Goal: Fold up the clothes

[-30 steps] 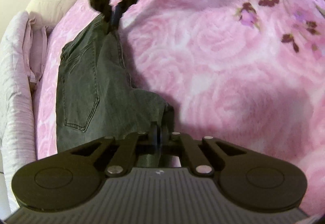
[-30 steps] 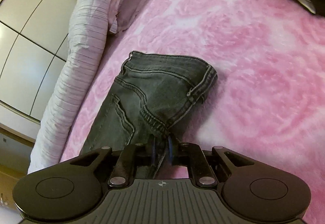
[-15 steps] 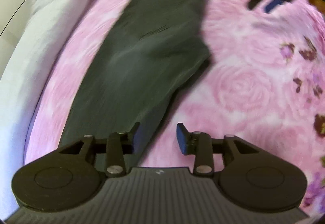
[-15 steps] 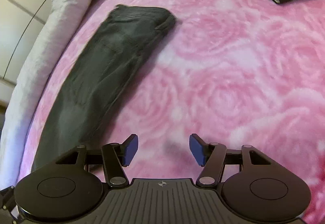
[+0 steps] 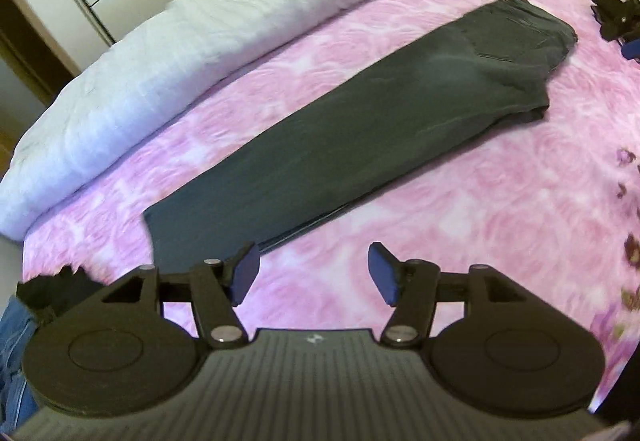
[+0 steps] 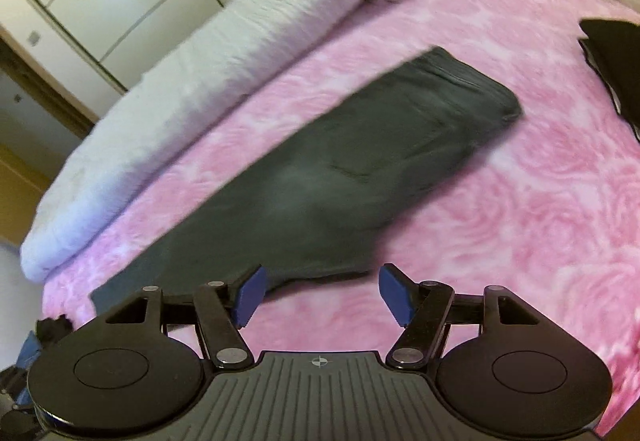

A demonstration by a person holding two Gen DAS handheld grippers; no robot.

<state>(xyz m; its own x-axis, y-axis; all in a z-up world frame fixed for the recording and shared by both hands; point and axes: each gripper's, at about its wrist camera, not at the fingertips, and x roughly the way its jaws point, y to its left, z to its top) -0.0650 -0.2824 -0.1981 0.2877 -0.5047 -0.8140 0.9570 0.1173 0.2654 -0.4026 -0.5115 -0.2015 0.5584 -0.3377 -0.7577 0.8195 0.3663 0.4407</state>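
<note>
1. The left gripper [image 5: 312, 273] stood with its jaws spread wide and nothing between them, above the pink bedspread [image 5: 460, 209] just off the hem end of the dark jeans [image 5: 360, 129].
2. The jeans lay flat as one long narrow strip, one leg apparently stacked on the other, running from near the foot edge of the bed up towards the far edge, alongside the white duvet [image 5: 200, 41] rolled along the left edge.
3. The right gripper [image 6: 320, 295] was likewise spread wide and empty, close above the near long edge of the jeans [image 6: 340, 169].
4. Risk: a pinch at the hem could have taken only the top leg, since a lower layer showed along the near edge; the stack would then have split and skewed.
5. Risk: the plush bedspread could have been caught in the jaws with the denim and dragged up under any fold.
6. Risk: unequal lift at the two holds would likely have twisted the long strip and left its edges out of line.
7. Hidden: both views were motion-blurred, so seams and pocket were only faintly legible.
8. Hidden: the hem corner was covered by the gripper body in both views.
9. Hidden: a black object [image 6: 612, 73] at the right edge was cut off and unidentified.
</note>
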